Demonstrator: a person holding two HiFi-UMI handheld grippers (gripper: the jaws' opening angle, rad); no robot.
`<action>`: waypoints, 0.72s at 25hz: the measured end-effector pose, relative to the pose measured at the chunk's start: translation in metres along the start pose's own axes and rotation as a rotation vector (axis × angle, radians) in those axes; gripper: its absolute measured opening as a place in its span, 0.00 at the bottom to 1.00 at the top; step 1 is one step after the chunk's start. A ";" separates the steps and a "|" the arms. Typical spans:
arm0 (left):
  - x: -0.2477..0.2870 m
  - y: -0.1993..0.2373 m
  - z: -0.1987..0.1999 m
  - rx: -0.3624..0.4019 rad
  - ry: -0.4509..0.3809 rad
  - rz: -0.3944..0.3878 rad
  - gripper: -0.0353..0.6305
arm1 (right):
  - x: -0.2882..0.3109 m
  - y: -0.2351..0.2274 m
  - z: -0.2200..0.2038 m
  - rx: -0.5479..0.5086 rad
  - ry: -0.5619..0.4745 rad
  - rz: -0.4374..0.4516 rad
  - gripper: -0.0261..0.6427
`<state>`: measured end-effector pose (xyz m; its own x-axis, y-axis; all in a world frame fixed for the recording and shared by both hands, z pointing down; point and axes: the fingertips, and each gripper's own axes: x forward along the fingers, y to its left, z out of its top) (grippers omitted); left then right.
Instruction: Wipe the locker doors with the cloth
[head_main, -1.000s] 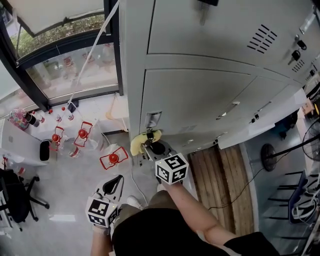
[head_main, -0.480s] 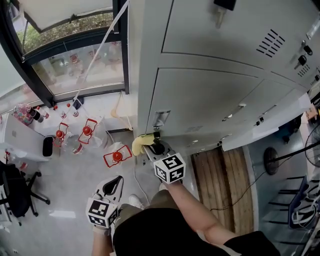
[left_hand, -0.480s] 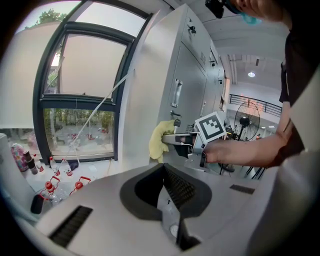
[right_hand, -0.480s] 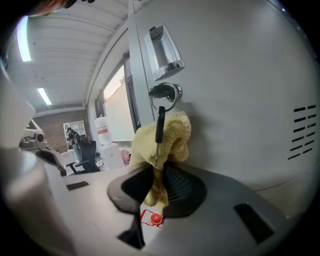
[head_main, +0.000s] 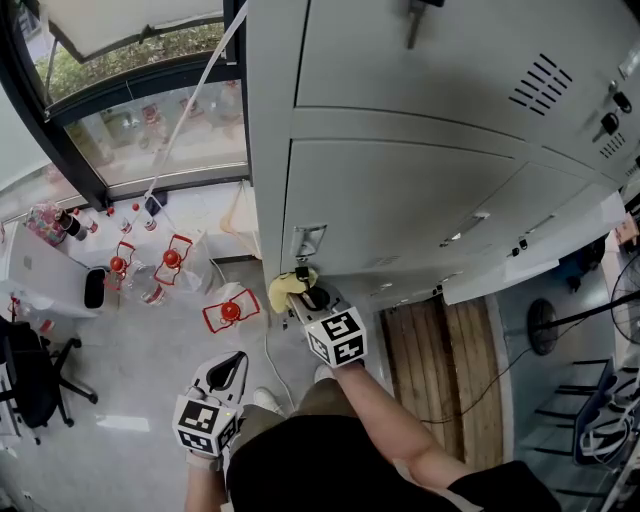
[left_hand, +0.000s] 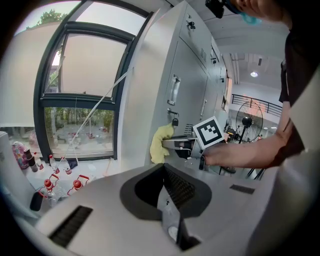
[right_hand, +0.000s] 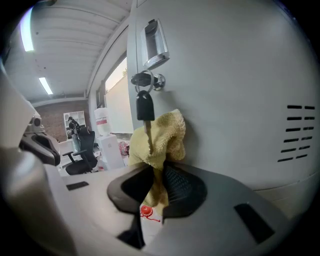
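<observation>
While wiping beneath the key (right_hand: 145, 108), clamps cloth (right_hand: 162, 136) in right claw (right_hand: 154, 176) against locker door (right_hand: 235, 75). Holds left claw (left_hand: 167, 196) closed, empty. Probably sweep sideways next.

Workplace locker area, office-like: grey metal lockers (head_main: 420, 150) filling upper right, swivel chair (head_main: 30, 385) lower left, standing fan (head_main: 541, 316) right edge, large window (head_main: 150, 130) upper left.

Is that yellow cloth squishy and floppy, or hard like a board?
Probably floppy: the yellow cloth bunches in soft folds above the right gripper, whose jaws pinch it thin. It looks fluffy and likely light. Pushed along the locker door, it would probably squash flat, and might snag on the hanging key.
</observation>
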<state>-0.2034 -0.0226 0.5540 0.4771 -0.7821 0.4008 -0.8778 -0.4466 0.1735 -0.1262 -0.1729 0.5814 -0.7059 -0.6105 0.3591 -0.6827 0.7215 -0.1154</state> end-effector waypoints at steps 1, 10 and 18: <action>0.002 -0.002 0.001 0.000 0.001 0.000 0.07 | -0.002 -0.004 -0.002 0.001 0.003 -0.005 0.14; 0.029 -0.025 0.005 0.004 0.013 -0.019 0.07 | -0.019 -0.040 -0.018 0.025 0.027 -0.028 0.14; 0.061 -0.049 0.011 0.023 0.024 -0.076 0.07 | -0.048 -0.084 -0.025 0.050 0.031 -0.090 0.14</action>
<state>-0.1302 -0.0534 0.5602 0.5406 -0.7352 0.4089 -0.8379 -0.5142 0.1833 -0.0302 -0.1955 0.5968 -0.6360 -0.6610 0.3982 -0.7520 0.6468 -0.1275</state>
